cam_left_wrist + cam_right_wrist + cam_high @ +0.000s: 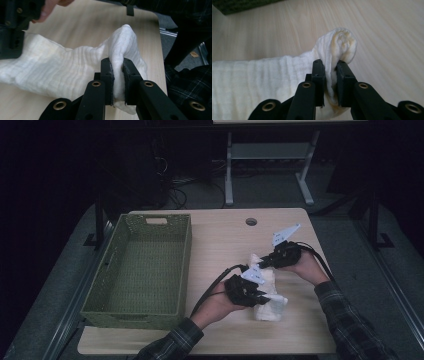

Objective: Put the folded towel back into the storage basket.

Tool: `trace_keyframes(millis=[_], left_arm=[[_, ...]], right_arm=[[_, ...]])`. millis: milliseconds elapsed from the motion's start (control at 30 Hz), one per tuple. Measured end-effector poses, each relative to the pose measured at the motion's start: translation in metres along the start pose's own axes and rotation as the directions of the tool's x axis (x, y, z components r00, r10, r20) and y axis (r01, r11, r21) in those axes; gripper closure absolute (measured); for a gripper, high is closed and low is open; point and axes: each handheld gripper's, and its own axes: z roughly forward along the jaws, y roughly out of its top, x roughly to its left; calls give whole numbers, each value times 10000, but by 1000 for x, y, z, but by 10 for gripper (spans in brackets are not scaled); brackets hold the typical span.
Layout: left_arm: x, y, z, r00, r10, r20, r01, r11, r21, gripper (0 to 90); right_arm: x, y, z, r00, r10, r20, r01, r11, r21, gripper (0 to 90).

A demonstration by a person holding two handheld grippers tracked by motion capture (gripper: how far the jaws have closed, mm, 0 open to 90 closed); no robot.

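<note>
Left gripper (pixel 117 75) clamps one corner of the white cloth (pixel 267 292), right gripper (pixel 330 75) pinches the opposite one, likely to spread it, lower right of centre on the light wooden table (pixel 220 235); green woven basket (pixel 140 270) left, dark room behind

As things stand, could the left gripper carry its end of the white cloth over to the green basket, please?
Probably yes: the left gripper is clamped on the white cloth, and bare table lies between it and the green basket.
</note>
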Motion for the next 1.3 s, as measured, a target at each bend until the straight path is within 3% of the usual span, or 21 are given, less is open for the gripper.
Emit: trace_keyframes(millis=[33,67,200,333,400,433,533,567,600,633,667,900,1033,1167,1200,1300], left_arm=[[2,2,-12,9999,-70,-142,69,10000,-63,806],[2,2,-12,9999,-70,-142,69,10000,-63,806],[6,3,-34,9992,-222,-325,216,9996,-193,806],[11,0,-63,9986,-299,-428,277,9983,-506,806],[11,-1,-69,9984,-323,-455,295,9978,-594,806],[15,-3,-81,9983,-289,-507,255,9974,-678,806],[19,-6,-93,9981,-326,-517,285,9966,-779,806],[21,-8,-99,9979,-349,-554,302,9960,-840,806],[23,-10,-106,9977,-323,-591,272,9960,-851,806],[25,-12,-112,9974,-338,-640,281,9957,-882,805],[27,-15,-119,9974,-317,-653,259,9959,-868,805],[38,-33,-165,9966,-274,-782,181,9930,-1170,804],[41,-46,-189,9953,-254,-933,134,9919,-1261,804],[47,-63,-215,9923,-370,-1185,211,9909,-1330,804],[47,-63,-215,9923,-370,-1185,211,9909,-1330,804],[48,-75,-225,9895,-494,-1355,310,9904,-1346,803]], right_arm=[[1,11,-1,9999,-119,2,119,9999,-113,784],[1,11,-1,9999,-119,2,119,9999,-113,784],[4,39,1,9990,-447,-29,446,9988,-221,784],[5,60,3,9982,-596,-112,590,9972,-456,784],[6,66,4,9979,-637,-122,631,9968,-485,784],[6,77,7,9974,-703,-129,695,9962,-528,784],[7,89,10,9968,-790,-131,782,9955,-543,784],[8,101,14,9964,-838,-149,829,9951,-539,784],[8,101,14,9964,-838,-149,829,9951,-539,784],[8,113,19,9950,-980,-171,970,9938,-537,785],[8,113,19,9950,-980,-171,970,9938,-537,785],[14,162,37,9903,-1372,-241,1355,9889,-616,784],[18,179,45,9877,-1542,-256,1526,9868,-543,785],[23,202,66,9830,-1791,-398,1761,9820,-689,785],[23,202,66,9830,-1791,-398,1761,9820,-689,785],[27,216,88,9804,-1883,-575,1847,9808,-620,785]])
